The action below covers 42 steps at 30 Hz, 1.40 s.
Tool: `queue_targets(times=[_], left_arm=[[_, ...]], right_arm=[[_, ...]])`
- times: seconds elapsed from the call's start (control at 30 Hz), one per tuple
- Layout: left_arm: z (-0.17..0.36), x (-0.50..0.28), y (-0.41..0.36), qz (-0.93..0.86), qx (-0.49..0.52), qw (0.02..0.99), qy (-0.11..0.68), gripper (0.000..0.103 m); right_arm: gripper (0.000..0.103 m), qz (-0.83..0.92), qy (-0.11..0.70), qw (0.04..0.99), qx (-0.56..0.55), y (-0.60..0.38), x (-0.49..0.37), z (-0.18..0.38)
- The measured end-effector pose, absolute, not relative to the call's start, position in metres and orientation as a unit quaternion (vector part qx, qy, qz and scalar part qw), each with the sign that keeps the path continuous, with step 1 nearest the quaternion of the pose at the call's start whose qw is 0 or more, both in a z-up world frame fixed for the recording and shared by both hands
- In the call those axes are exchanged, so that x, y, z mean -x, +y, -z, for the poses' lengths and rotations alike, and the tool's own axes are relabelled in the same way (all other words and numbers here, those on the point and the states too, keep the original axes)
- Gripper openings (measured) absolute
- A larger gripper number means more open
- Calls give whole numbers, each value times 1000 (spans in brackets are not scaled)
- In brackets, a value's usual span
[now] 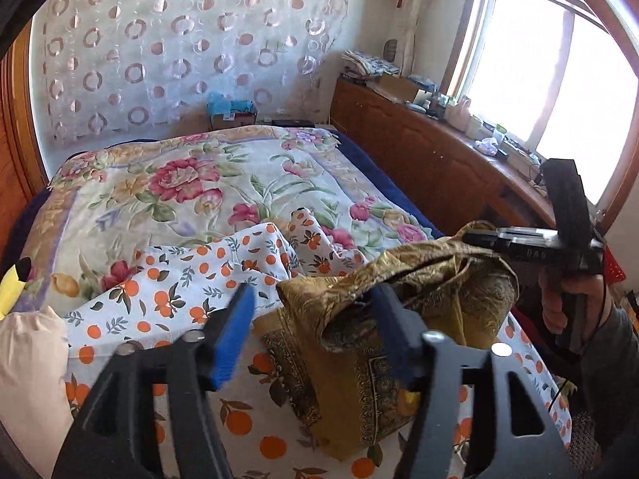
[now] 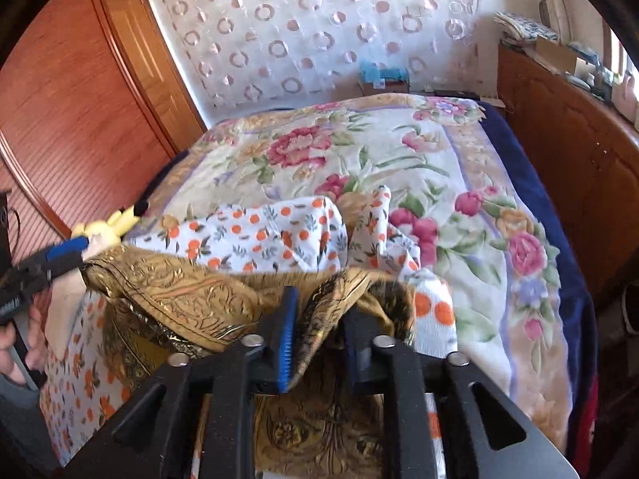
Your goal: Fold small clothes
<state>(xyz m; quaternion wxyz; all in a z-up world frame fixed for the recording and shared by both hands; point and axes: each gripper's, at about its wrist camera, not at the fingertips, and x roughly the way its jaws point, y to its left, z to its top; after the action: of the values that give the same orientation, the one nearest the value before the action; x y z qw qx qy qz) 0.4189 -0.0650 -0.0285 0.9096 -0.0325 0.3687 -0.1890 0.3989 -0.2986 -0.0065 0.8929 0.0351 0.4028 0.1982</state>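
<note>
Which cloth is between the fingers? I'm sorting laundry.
The gold patterned cloth, bunched between the right gripper; the orange-dotted white cloth lies flat beyond.

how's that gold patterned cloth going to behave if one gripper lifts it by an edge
Probably floppy: the gold patterned cloth lies bunched in soft folds on the orange-print sheet. Likely light, since it sags between the left gripper and the right gripper. Its sheen suggests it may slip from the pads.
</note>
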Motion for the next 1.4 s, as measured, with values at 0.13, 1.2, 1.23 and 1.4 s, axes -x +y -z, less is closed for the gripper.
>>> queue_targets(times=[0.13,1.2,1.23,1.4], left_arm=[[39,-414,-74,192,20,905,379,67],[80,-376,-88,219,46,879,421,15],[78,-376,-88,212,40,882,419,19],[71,-389,-80,177,33,897,405,49]], right_arm=[[54,-197,360,910,-54,-322,-387,-4],[12,-171,377,910,31,-335,-343,52],[15,-167,377,910,36,-332,-346,52],[59,-146,395,906,35,-323,-363,49]])
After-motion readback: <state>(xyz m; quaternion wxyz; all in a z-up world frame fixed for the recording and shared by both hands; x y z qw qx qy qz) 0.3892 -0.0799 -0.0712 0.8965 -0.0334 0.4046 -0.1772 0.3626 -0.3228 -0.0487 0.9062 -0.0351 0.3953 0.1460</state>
